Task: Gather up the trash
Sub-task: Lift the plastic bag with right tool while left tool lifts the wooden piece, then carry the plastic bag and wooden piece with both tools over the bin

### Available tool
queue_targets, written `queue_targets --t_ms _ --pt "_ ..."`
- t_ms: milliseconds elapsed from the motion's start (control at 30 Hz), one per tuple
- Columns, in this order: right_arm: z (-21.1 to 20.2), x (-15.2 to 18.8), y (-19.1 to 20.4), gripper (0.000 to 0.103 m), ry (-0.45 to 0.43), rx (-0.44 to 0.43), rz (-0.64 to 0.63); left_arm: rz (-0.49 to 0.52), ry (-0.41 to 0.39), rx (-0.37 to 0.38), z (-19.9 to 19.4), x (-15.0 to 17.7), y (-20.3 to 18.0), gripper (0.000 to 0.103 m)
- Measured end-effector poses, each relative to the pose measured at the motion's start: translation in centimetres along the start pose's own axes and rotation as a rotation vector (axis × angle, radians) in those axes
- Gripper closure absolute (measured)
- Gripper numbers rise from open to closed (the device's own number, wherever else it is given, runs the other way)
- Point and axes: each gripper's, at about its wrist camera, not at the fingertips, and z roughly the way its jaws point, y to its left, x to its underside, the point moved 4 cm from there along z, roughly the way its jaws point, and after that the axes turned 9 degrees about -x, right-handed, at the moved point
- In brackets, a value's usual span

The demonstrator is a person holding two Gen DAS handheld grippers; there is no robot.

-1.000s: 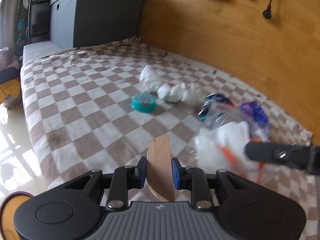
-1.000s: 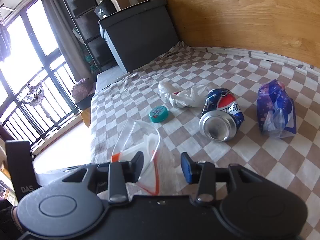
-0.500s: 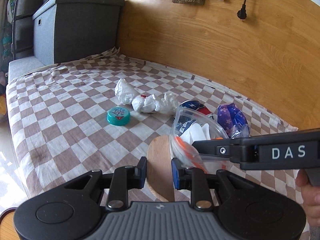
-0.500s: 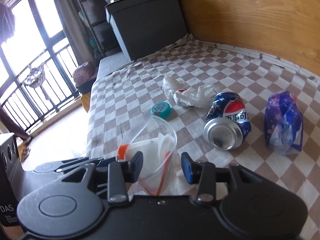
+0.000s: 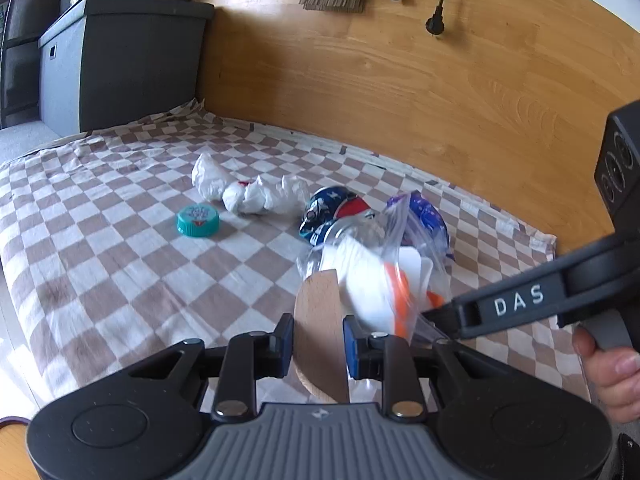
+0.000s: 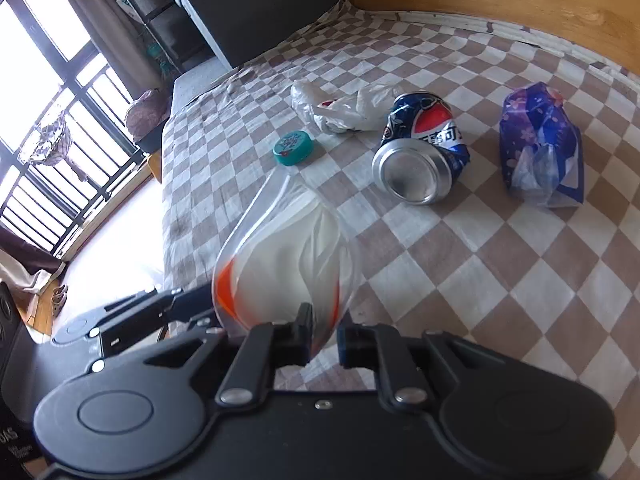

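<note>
On crushed can [image 6: 424, 148]: Pepsi logo.

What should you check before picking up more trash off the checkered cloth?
1. Left gripper clamped on the flat wooden paddle: ok.
2. Right gripper closing on the clear plastic bag with white paper; firm hold: cannot tell.
3. Bag mouth open: cannot tell.
4. Crushed blue soda can within clear view: ok.
5. Teal bottle cap, purple wrapper and crumpled white plastic not yet collected: ok.

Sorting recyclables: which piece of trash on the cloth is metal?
The crushed blue Pepsi can, lying on its side, silver base showing; the rest are plastic bags and a cap.
</note>
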Motion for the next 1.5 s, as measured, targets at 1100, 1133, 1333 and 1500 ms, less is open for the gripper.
queue_targets --t_ms 1100,1133,1333,1500 --pt "11.7 0.9 23.5 0.098 -0.079 -0.135 -0.291 -0.434 -0.137 -0.565 -16.7 3.5 26.0 0.076" --pt "12.2 1.1 24.3 0.098 -0.073 -0.145 -0.297 -0.445 -0.138 -0.582 -17.1 3.9 26.8 0.076" --pt "15.7 2.2 28.3 0.098 -0.050 -0.193 -0.312 -0.503 -0.139 -0.660 -18.7 5.8 30.8 0.076" --pt "19.0 2.8 30.8 0.098 -0.027 -0.236 -0.289 -0.549 -0.146 -0.700 -18.7 6.2 33.9 0.076"
